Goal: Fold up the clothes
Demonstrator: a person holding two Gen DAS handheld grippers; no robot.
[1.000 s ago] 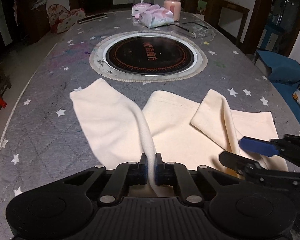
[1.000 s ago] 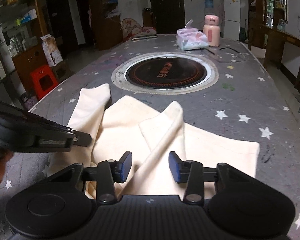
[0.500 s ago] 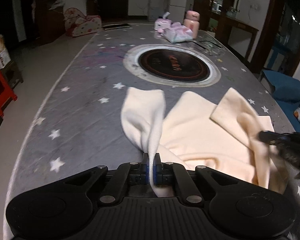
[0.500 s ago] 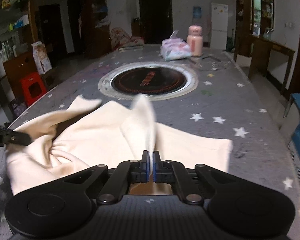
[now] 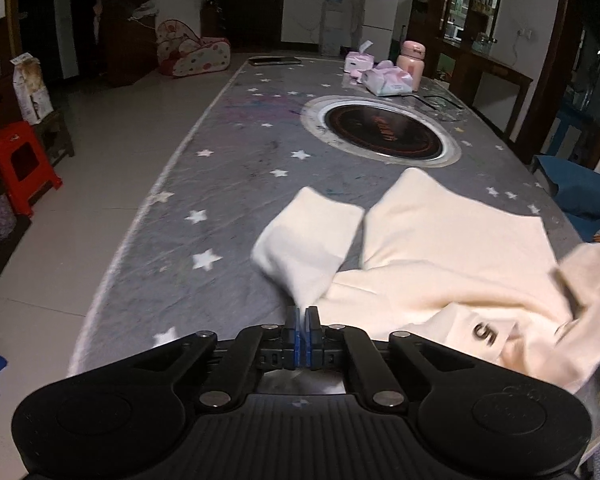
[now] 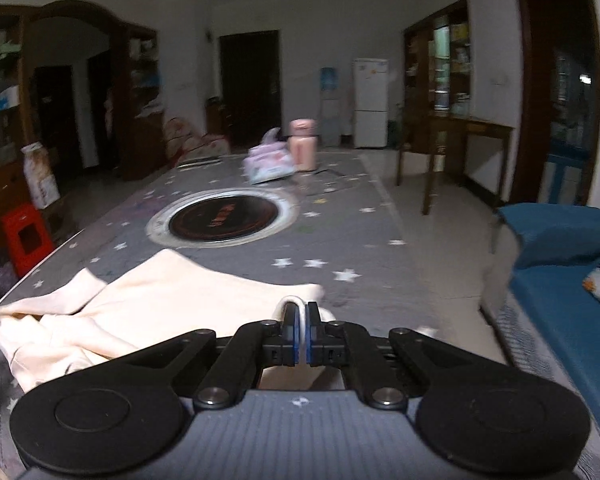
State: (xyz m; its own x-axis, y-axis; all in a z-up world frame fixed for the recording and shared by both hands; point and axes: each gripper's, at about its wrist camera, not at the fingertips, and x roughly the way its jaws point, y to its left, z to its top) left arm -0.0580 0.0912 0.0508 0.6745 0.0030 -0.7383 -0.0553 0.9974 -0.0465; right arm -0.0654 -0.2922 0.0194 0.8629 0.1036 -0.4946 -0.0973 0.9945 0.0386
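Dim room light falls on a long grey surface (image 5: 228,184) printed with white stars, with a round black cooktop (image 5: 382,133) set into its middle. Beyond the cooktop stand a pink bottle (image 5: 411,65) and soft tissue packs (image 5: 387,80). A white fridge (image 6: 370,102) stands against the back wall, a red stool (image 5: 18,164) on the floor to the left of the surface, and a blue cushioned seat (image 6: 560,264) to the right.

The left tongs (image 5: 301,334) are closed tight, blue pads pinching a gathered fold of the cream garment (image 5: 440,248). From that pinch a sleeve (image 5: 308,236) fans out across the surface towards the cooktop. The tongs point forward and down over the near edge of the surface.

The right tongs (image 6: 301,334) are likewise closed, clamped on a loop of the same cream garment (image 6: 172,292), which arches just over the pad tips. They point at a shallower downward slant across the right side of the surface.

The garment lies on the near part of the surface, short of the cooktop, with its body spread flat and its near edge rumpled. Dark lettering (image 5: 485,332) shows on the bunched cloth near the left tongs. In the left wrist view its right end is lifted and blurred.

No hand or sleeve of the person shows in either view.
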